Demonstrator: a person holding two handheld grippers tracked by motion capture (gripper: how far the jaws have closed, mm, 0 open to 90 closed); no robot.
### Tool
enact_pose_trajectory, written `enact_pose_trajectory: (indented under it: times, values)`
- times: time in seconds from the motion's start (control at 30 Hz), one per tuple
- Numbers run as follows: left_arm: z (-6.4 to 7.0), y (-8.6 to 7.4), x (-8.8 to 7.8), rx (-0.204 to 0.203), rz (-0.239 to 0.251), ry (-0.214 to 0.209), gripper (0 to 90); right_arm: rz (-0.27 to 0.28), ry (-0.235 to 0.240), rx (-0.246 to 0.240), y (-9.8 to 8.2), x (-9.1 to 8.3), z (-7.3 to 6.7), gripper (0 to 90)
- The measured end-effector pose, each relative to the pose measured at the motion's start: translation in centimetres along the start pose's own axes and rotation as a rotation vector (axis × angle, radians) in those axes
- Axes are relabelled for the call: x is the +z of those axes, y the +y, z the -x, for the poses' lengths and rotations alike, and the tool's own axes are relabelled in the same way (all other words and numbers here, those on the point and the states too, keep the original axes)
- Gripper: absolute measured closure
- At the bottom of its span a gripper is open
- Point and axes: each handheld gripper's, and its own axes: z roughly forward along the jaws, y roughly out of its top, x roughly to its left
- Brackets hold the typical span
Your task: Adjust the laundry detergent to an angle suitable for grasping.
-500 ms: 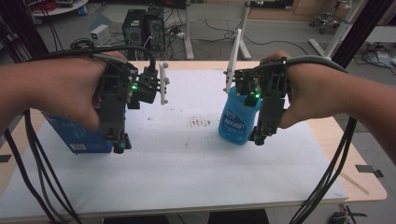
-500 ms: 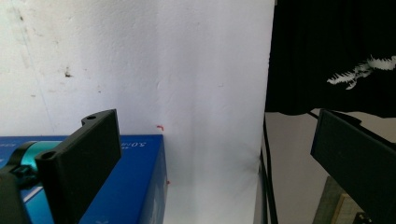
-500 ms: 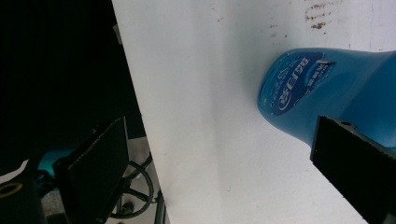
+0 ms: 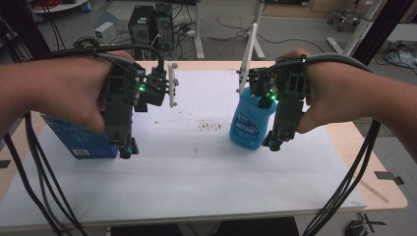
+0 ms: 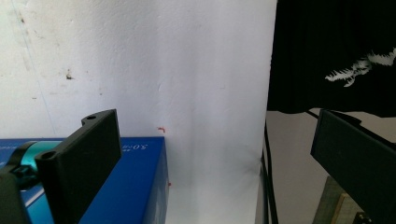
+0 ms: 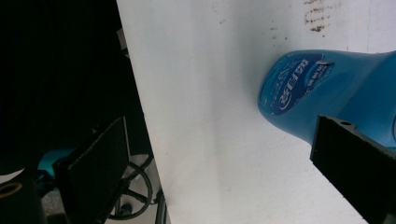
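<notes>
A white sheet point(image 4: 196, 172) covers the table point(image 4: 388, 196). On its left side a blue box point(image 4: 74, 140) lies flat, its long axis running roughly left to right across the high view. Right of centre a blue bottle point(image 4: 251, 123) stands upright, its long axis vertical and its top hidden behind the hand. The left gripper point(image 4: 127, 150) hangs beside the box's right end, jaws spread with nothing between them. The right gripper point(image 4: 273, 143) hangs just beside the bottle, jaws likewise released and empty.
</notes>
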Motion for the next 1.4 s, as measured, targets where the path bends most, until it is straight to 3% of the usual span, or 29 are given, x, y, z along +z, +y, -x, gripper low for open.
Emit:
enact_pose_trajectory:
  times: [0.67,1.4]
  values:
    - [0.0,0.3,-1.6,0.016,-0.009,0.010,1.7,-0.005,0.006,0.005,-0.3,0.5,0.0,4.1]
    - [-0.4,0.0,-0.8,0.007,-0.005,0.006,1.8,-0.006,0.007,0.023,-0.5,0.5,0.0,4.1]
